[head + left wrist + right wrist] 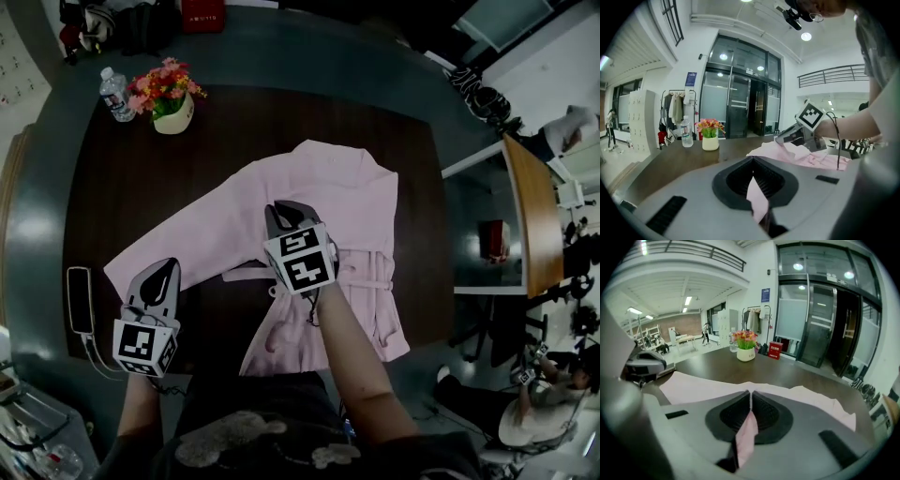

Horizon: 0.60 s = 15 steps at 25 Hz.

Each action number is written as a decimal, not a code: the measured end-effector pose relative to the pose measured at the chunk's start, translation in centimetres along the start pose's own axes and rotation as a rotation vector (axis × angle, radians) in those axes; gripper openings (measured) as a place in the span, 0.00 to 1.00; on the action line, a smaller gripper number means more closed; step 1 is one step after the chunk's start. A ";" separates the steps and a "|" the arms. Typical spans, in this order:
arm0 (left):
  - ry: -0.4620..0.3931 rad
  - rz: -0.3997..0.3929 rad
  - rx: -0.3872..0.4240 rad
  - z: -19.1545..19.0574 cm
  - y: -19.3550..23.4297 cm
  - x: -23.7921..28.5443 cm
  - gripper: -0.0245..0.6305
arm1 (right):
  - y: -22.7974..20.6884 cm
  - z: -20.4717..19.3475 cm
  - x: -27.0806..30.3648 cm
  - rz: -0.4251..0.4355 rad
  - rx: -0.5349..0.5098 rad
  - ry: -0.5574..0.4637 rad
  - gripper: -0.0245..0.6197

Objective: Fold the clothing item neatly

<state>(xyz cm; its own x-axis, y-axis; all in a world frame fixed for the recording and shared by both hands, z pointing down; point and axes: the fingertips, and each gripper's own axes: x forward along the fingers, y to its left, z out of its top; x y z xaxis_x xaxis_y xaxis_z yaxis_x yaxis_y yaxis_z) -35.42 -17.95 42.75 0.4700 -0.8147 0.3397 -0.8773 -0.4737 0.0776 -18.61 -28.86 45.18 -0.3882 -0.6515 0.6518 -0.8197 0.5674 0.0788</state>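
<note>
A pale pink robe (309, 202) lies spread on the dark brown table (122, 197), one sleeve (187, 248) reaching toward the near left and its belt (361, 281) across the front. My left gripper (167, 266) sits at that sleeve's end, shut on a fold of pink cloth (757, 199) that shows between its jaws. My right gripper (281, 208) is over the robe's middle, shut on another pinch of pink fabric (746, 434). In the left gripper view the right gripper (780, 137) lifts a peak of robe (806, 157).
A white pot of flowers (172, 101) and a water bottle (115, 94) stand at the table's far left corner. A dark phone-like device (80, 300) with a cable lies on the left edge. A wooden desk (525, 216) stands off to the right.
</note>
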 end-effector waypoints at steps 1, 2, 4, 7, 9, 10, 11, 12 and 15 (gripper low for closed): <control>0.004 -0.002 -0.009 -0.3 0.5 -0.3 0.05 | 0.9 -0.1 1.0 -0.006 -0.031 0.015 0.05; 0.009 -0.003 -0.014 -0.6 0.9 -0.6 0.05 | 1.6 -0.4 2.1 -0.009 -0.056 0.029 0.05; 0.020 -0.003 -0.017 -1.3 1.8 -1.0 0.05 | 3.1 -1.5 3.9 0.004 -0.092 0.053 0.08; 0.023 0.004 -0.030 -1.8 3.0 -1.7 0.05 | 4.9 -2.8 4.5 0.037 -0.083 0.068 0.25; 0.019 0.010 -0.037 -1.9 3.7 -2.1 0.05 | 5.8 -3.4 3.6 0.045 -0.045 0.068 0.25; 0.019 0.013 -0.040 -2.0 4.1 -2.3 0.05 | 6.2 -3.8 3.2 0.052 -0.021 0.071 0.25; 0.019 0.016 -0.043 -2.1 4.4 -2.5 0.05 | 6.7 -4.4 2.8 0.068 0.005 0.082 0.25; 0.020 0.020 -0.046 -2.2 4.7 -2.8 0.05 | 7.4 -5.1 2.6 0.095 0.032 0.101 0.25; 0.024 0.034 -0.062 -2.9 5.7 -3.6 0.05 | 9.7 -6.4 2.6 0.184 0.074 0.141 0.25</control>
<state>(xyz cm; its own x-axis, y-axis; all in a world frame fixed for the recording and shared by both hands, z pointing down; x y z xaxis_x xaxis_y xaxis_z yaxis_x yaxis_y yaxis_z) -42.41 -16.73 44.63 0.4382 -0.8212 0.3656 -0.8973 -0.4237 0.1236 -24.93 -21.82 52.45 -0.4754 -0.4609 0.7494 -0.7713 0.6281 -0.1029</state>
